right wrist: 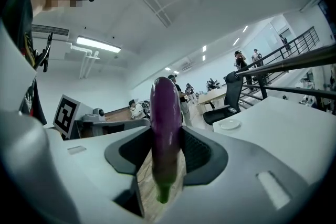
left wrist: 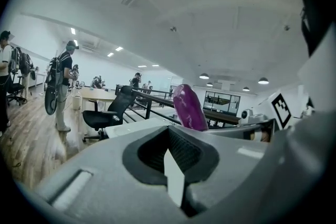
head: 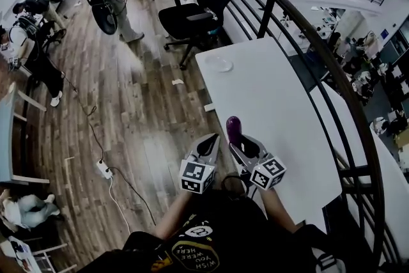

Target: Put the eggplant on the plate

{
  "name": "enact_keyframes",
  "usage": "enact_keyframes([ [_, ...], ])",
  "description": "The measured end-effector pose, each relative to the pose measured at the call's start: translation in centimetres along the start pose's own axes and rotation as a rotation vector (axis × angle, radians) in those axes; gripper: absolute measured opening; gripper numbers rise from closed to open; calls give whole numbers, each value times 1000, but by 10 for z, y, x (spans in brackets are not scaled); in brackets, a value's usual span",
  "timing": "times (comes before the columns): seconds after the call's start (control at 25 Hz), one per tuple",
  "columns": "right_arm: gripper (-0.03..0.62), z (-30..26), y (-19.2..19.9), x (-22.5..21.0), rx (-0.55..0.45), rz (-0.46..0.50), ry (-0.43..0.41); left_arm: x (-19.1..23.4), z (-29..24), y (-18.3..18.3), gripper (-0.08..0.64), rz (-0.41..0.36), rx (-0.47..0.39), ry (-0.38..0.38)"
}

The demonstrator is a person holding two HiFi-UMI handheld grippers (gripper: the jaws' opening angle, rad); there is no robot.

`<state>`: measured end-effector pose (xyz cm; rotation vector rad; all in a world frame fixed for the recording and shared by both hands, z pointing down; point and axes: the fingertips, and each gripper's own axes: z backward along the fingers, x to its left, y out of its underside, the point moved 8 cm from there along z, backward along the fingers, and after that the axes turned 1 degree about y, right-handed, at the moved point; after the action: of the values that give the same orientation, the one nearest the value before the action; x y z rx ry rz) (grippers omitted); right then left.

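Note:
A purple eggplant (head: 233, 130) stands upright in my right gripper (head: 238, 145), above the near edge of the white table (head: 281, 112). In the right gripper view the eggplant (right wrist: 166, 134) sits between the two pads of the right gripper (right wrist: 165, 160), stem end down. A small clear plate (head: 217, 64) lies at the table's far end, well ahead of both grippers; it shows as the plate (right wrist: 229, 124) in the right gripper view too. My left gripper (head: 208, 150) hangs just left of the right one over the floor, jaws together and empty (left wrist: 170, 165). The eggplant (left wrist: 189, 107) rises beyond it.
A black office chair (head: 198, 9) stands by the table's far end, near the plate. A black railing (head: 332, 67) curves along the table's right side. People stand on the wooden floor at the far left. A power strip (head: 102, 168) with its cable lies on the floor.

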<state>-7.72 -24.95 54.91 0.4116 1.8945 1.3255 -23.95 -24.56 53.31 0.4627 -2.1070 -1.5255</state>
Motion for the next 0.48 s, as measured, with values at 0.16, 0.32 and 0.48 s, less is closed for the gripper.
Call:
enact_keyframes([
  [0.16,179,-54,-18,-10,10,33,34,55,-8,-19,5,-12,-3,18],
  [0.32,179,-91,-32,-12,9,58,70,99,-21,-23,5,8,21,19],
  [0.48,179,-117,-35,-22,31,42,93,129,-37,-30,5,27,17,18],
])
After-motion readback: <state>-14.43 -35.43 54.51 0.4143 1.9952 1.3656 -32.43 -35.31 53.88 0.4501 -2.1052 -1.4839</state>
